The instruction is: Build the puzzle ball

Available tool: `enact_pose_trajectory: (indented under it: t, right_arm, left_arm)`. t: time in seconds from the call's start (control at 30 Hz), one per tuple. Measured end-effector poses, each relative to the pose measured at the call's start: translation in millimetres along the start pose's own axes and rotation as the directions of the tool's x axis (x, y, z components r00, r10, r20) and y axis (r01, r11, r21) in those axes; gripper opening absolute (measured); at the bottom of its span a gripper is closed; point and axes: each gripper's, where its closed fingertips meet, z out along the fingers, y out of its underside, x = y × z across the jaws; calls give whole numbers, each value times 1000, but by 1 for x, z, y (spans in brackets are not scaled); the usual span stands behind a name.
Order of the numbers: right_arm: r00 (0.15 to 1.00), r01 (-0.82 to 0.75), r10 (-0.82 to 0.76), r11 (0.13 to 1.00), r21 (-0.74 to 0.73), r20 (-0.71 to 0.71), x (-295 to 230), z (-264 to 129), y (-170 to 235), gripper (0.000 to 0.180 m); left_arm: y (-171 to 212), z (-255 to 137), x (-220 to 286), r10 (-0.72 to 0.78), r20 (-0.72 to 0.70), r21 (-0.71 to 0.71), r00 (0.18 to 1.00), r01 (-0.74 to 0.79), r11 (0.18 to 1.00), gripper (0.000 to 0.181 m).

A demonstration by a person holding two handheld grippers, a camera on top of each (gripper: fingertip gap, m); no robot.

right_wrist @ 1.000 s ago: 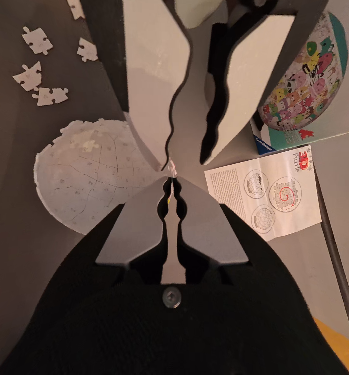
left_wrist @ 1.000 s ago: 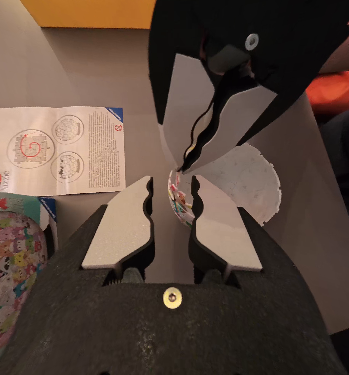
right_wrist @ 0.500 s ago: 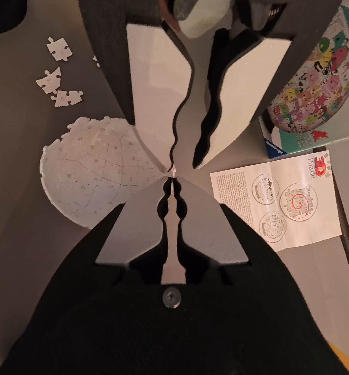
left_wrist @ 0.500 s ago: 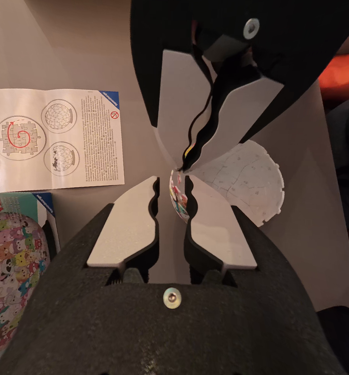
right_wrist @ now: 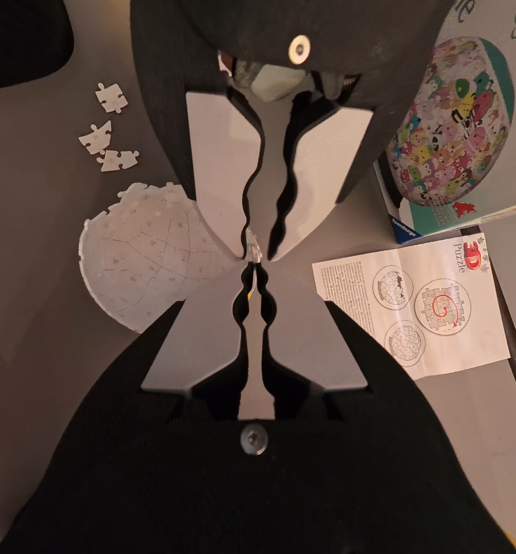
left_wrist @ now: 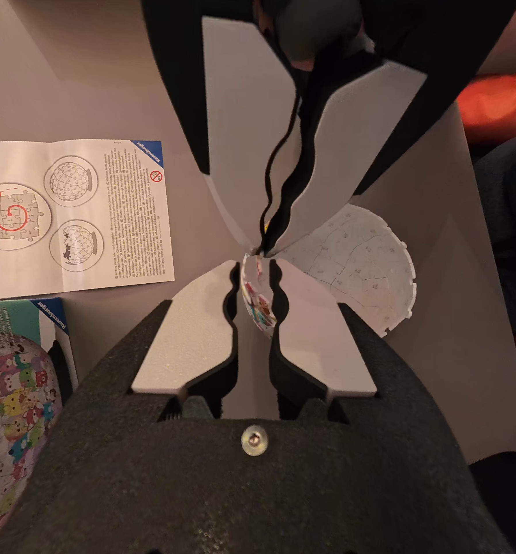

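Note:
The half-built puzzle ball [left_wrist: 355, 269] is a white shell lying on the grey table, its coloured outside [left_wrist: 259, 299] showing between my left fingers. It also shows in the right wrist view [right_wrist: 136, 257]. My left gripper [left_wrist: 253, 263] is narrowly open, with one finger on each side of the shell's rim. My right gripper [right_wrist: 253, 266] comes from the opposite side, tip to tip with the left. It is shut on a thin puzzle piece [right_wrist: 250, 295] with a yellow edge, held at the rim. In the left wrist view the right gripper [left_wrist: 261, 251] hangs from the top.
Three loose white pieces [right_wrist: 112, 97] lie beyond the shell. The puzzle box [left_wrist: 13, 404] and the folded instruction leaflet [left_wrist: 70, 215] lie on the table to the side. The table's edge and an orange thing [left_wrist: 496, 105] are past the shell. Only a small space, under 4 cm, lies between the two pairs of fingers.
My left gripper's jaws have narrowed around the shell's rim. Both grippers have moved a little closer together. The right gripper has stayed shut on its piece at the rim.

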Motion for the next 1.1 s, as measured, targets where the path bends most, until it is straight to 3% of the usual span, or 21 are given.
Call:
enact_pose_trajectory:
  t: [0.07, 0.3, 0.43, 0.53, 0.73, 1.1]
  right_arm:
    - [1000, -4, 4, 1000, 7, -2, 1, -2, -1, 3]
    - [1000, 7, -8, 998, 63, 13, -4, -13, -10, 4]
    - [1000, -2, 3, 996, 88, -14, 0, -21, -14, 22]
    - [1000, -14, 13, 993, 118, 6, -1, -29, -13, 23]
    - [995, -47, 34, 990, 130, 98, -5, -35, -3, 23]
    - [990, -66, 49, 989, 133, 133, 2, -25, 2, 20]
  left_arm:
    - [-2, 0, 3, 15, -6, 17, 1000, -15, 1000, 6]
    - [-9, -10, 8, 45, 52, 79, 998, -49, 996, 2]
    - [-14, -17, 12, 53, 87, 118, 995, -63, 991, 2]
    - [-15, -20, 13, 55, 112, 136, 992, -71, 988, 2]
    - [-5, -11, 10, 67, 135, 71, 989, -77, 994, 2]
    - [-6, -2, 4, 64, 157, 29, 985, -70, 997, 2]
